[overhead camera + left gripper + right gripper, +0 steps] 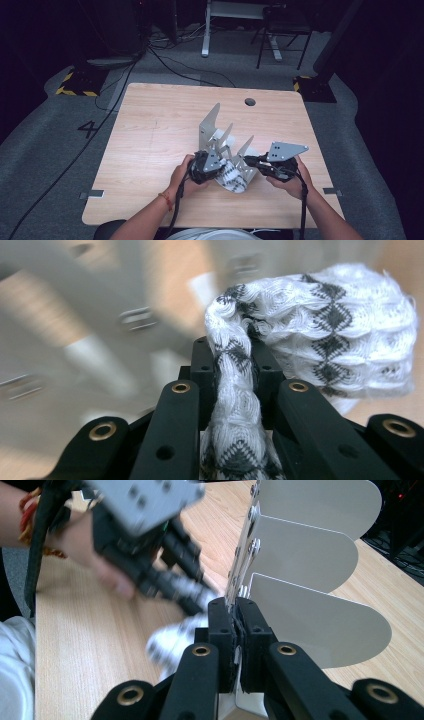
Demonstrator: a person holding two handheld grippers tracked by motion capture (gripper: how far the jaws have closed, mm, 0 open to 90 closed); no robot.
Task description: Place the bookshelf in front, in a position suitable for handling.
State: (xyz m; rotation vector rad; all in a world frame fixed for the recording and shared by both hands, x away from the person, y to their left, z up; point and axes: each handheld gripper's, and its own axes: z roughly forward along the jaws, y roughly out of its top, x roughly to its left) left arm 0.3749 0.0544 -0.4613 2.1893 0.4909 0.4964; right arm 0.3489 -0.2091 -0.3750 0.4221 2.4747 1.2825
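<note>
A grey metal rack point(215, 135) with three rounded upright fins point(310, 555) stands near the middle of the wooden table point(150, 130). A white knitted sock with black diamond patterns point(325, 330) lies at the rack's near end point(234, 179). My left gripper point(220, 167) is shut on a fold of the sock's fabric point(235, 370). My right gripper point(249, 160) is shut on the rack's thin metal edge below the fins point(235, 612). In the right gripper view the left gripper point(192, 597) looks blurred, with the sock point(167, 642) under it.
A round cable hole point(250, 102) sits near the table's far edge. Behind the table, on grey carpet, are a chair point(282, 30), a desk leg point(206, 30) and loose cables point(170, 60). Bare tabletop lies left of the rack.
</note>
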